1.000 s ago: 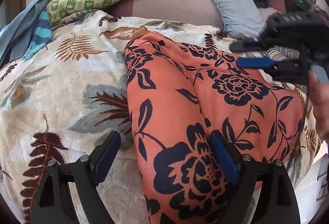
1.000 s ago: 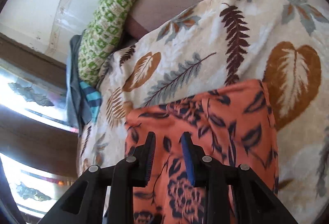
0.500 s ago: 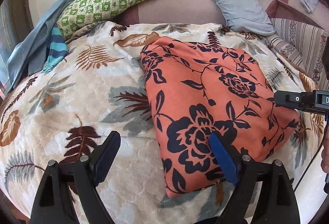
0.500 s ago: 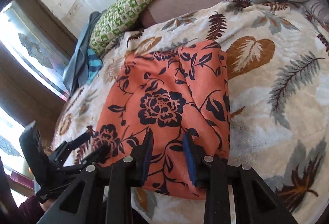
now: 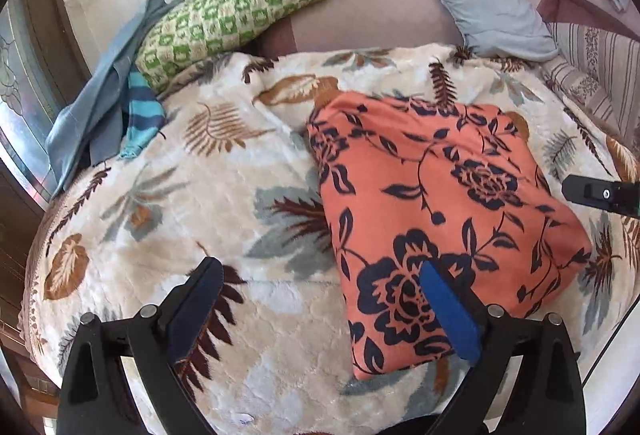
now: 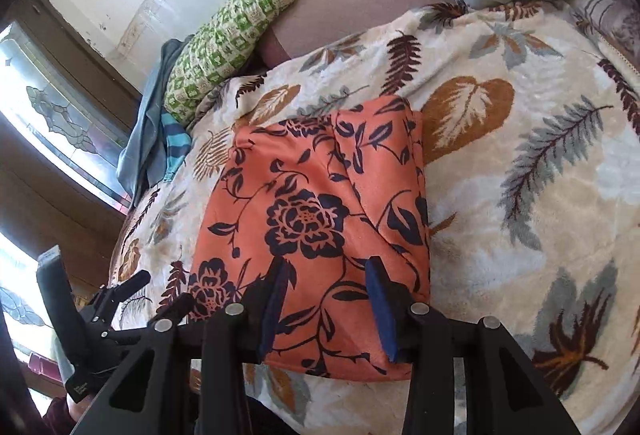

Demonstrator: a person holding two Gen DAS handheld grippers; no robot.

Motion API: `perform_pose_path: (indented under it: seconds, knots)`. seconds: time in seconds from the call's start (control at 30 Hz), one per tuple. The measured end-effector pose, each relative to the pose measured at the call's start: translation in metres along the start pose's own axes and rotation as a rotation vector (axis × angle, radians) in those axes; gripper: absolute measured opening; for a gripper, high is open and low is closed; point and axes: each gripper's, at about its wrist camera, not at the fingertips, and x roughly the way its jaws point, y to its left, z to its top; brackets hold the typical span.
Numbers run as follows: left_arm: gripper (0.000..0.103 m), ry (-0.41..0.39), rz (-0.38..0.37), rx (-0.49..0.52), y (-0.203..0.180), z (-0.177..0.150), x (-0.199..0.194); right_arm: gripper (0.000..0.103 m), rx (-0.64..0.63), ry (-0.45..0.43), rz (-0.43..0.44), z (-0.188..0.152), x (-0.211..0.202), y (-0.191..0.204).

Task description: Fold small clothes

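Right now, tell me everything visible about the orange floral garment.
The orange floral garment is soft-looking fabric printed with dark navy flowers and leaves. It lies folded into a rough rectangle, layered edges showing on one side, flat on the leaf-patterned blanket. Neither gripper grips it; the open right gripper is over its near edge.

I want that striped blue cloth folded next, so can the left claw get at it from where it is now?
Probably yes. The left claw is open and holds nothing, and only bare leaf-print blanket lies between it and the striped blue cloth. A grey-blue garment overlaps its far side, though.
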Motion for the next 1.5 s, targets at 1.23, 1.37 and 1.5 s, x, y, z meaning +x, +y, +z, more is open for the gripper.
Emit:
perform_pose_path:
  seconds: [1.23,1.37,1.5]
  knots:
    - [0.101,0.099,0.034,0.007,-0.011,-0.014,0.055,0.045,0.043,0.039,0.057,-0.031,0.04,-0.039]
    - [0.102,0.1,0.037,0.008,-0.01,-0.014,0.056,0.045,0.037,0.035,0.059,-0.032,0.04,-0.04]
    - [0.103,0.11,0.031,-0.007,-0.008,-0.014,0.059,0.045,0.043,0.032,0.075,-0.031,0.041,-0.042]
